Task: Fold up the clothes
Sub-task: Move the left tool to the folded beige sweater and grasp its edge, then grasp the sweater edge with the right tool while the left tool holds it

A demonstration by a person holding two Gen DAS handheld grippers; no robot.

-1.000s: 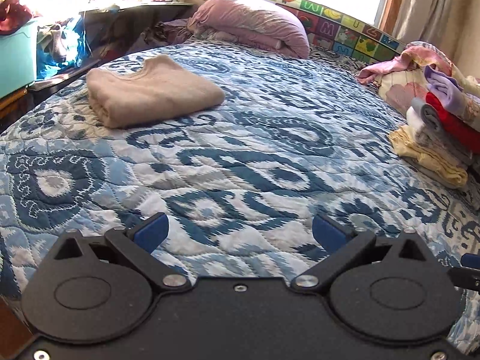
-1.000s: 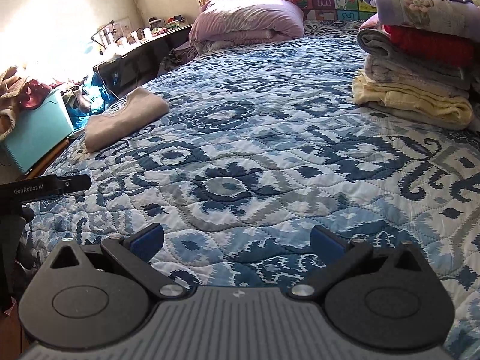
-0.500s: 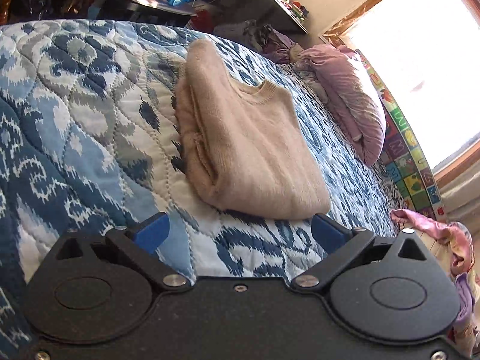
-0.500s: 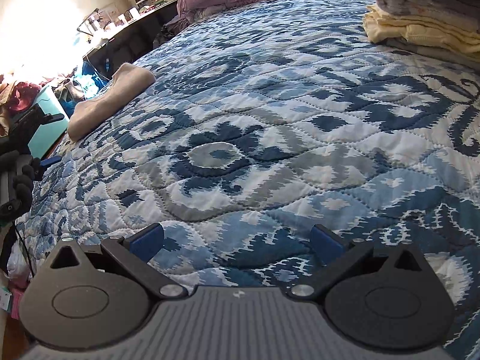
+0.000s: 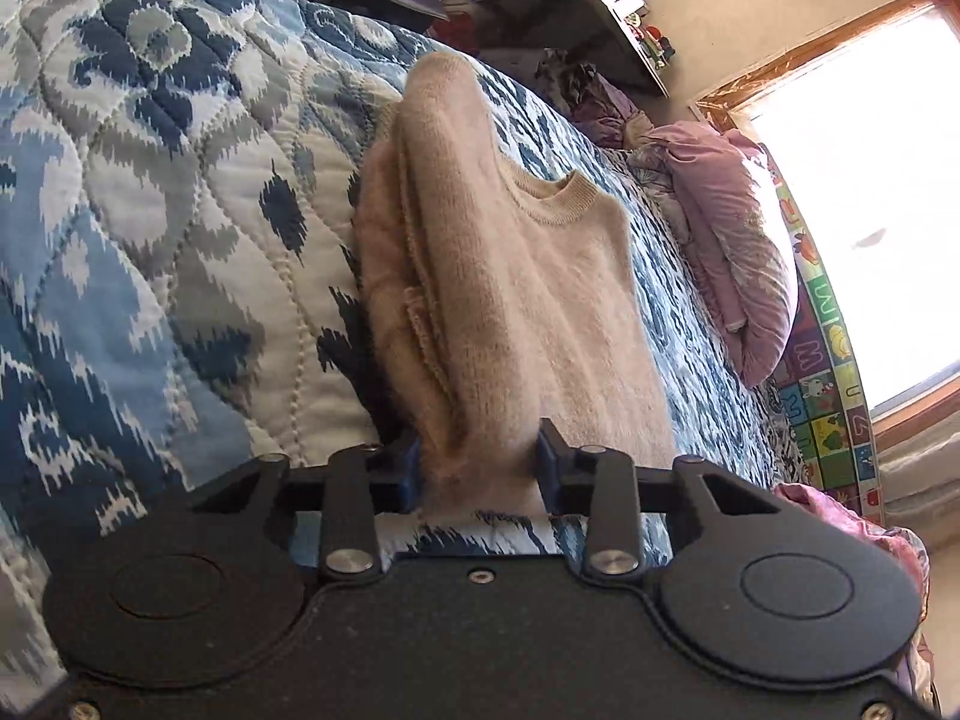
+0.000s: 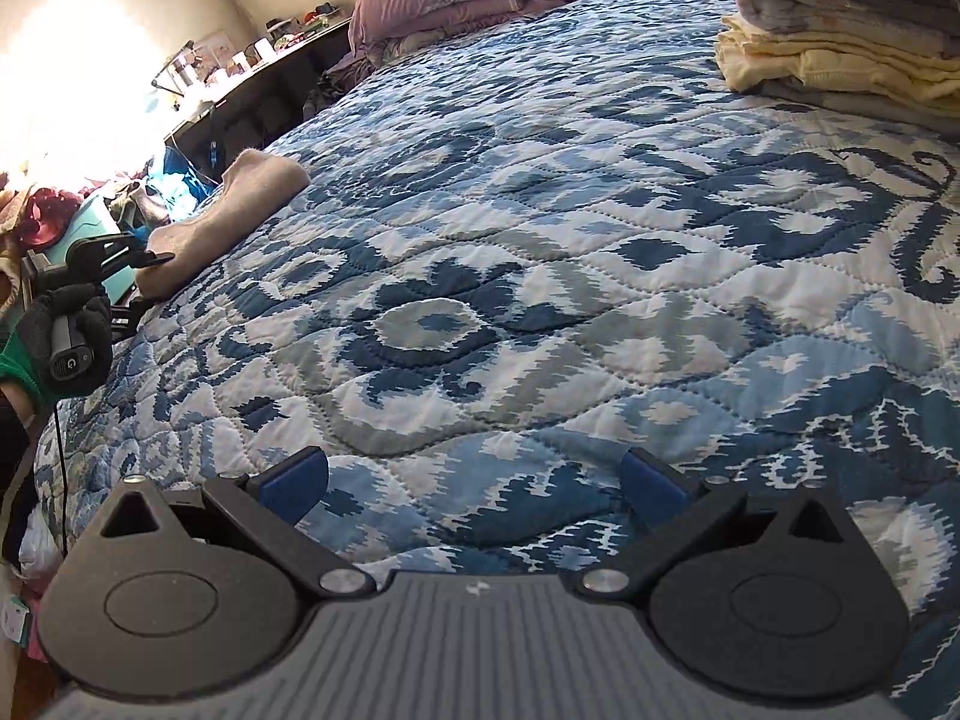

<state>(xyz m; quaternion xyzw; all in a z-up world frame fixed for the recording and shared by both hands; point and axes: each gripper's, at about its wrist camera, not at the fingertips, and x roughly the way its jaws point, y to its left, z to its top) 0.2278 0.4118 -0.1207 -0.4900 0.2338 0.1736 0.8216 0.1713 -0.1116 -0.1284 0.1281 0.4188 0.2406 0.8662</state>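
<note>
The fuzzy beige knit sweater (image 5: 528,300), folded with its ribbed collar showing, lies at the left edge of the blue patterned quilted bedspread (image 5: 150,210). My left gripper (image 5: 477,468), spread wide half a second ago, now clamps the sweater's near folded edge. My right gripper (image 6: 474,483) hovers agape over bare quilt, near the stack of folded clothes (image 6: 840,54)

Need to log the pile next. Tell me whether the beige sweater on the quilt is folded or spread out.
Folded. The beige sweater lies as a compact bundle with stacked layers along its edge, collar on top; the left gripper is shut on its near end.
</note>
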